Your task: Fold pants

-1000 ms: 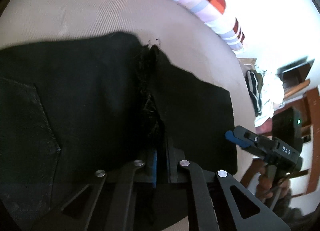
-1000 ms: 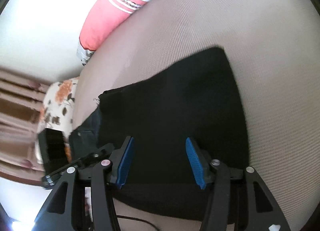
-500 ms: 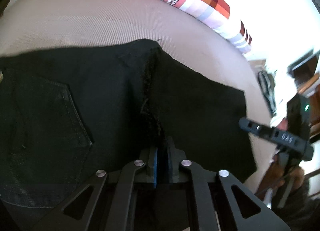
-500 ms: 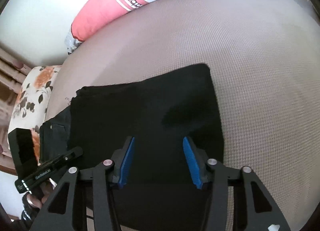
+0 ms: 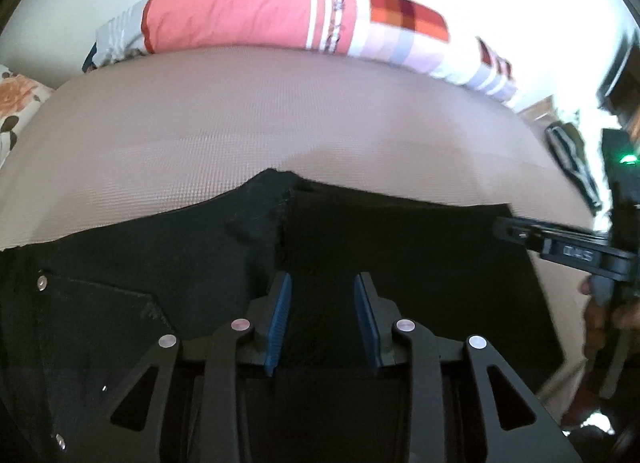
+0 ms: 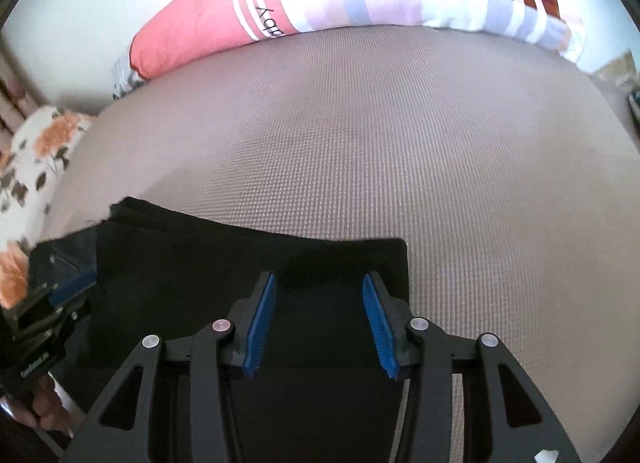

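As folded, the black pants point(image 5: 400, 255) stretch sideways across the bed point(image 5: 280, 123).

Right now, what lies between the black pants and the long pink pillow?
Only bare beige mattress between pants and pillow; the right wrist view shows it.

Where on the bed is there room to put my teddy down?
The wide beige stretch of the bed between the black pants and the pink pillow is bare. The bed right of the pants is bare too. Near the pants both grippers crowd in.
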A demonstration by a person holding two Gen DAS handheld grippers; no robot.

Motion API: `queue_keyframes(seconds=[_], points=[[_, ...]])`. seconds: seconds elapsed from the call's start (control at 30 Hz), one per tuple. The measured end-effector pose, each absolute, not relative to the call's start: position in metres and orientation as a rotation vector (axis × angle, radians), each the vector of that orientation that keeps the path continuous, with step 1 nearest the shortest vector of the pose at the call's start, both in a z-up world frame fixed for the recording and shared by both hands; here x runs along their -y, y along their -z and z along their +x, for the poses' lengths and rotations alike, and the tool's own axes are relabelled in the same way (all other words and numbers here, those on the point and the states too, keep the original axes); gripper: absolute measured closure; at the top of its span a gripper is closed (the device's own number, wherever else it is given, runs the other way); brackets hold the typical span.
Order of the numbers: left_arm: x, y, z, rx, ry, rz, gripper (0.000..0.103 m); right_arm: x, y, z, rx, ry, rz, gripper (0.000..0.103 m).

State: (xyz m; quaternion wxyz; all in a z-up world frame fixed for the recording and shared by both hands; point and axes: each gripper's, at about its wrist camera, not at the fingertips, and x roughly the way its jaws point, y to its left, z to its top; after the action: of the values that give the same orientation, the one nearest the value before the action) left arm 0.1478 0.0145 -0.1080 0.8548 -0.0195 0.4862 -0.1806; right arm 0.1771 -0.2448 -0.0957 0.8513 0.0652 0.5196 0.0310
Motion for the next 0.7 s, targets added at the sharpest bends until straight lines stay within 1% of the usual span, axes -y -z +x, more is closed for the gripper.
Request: queue_keyframes(seconds=[0.1,0.3,0.5,0.57,0.7], points=[[-0.013,0.121,0.155,-1.058,0.352,-0.044,0.068,0.243,0.096,0.179,-1.094,-0.056,0.130,0.060],[-0.013,0.118,0.149,-1.019,0.357,0.000,0.067,0.243,0.095,0.177,-1.083,-0.059,0.110,0.060],[-0.019,0.117,0.126,-1.009,0.346,0.040,0.061,0.241,0.092,0.173,-1.077,-0.068,0.114,0.057],[-0.021,0.117,0.118,-1.011,0.346,0.047,0.056,0.240,0.090,0.168,-1.074,-0.072,0.115,0.057],[-0.027,0.116,0.099,-1.006,0.351,0.054,0.051,0.234,0.084,0.155,-1.054,-0.085,0.123,0.057]])
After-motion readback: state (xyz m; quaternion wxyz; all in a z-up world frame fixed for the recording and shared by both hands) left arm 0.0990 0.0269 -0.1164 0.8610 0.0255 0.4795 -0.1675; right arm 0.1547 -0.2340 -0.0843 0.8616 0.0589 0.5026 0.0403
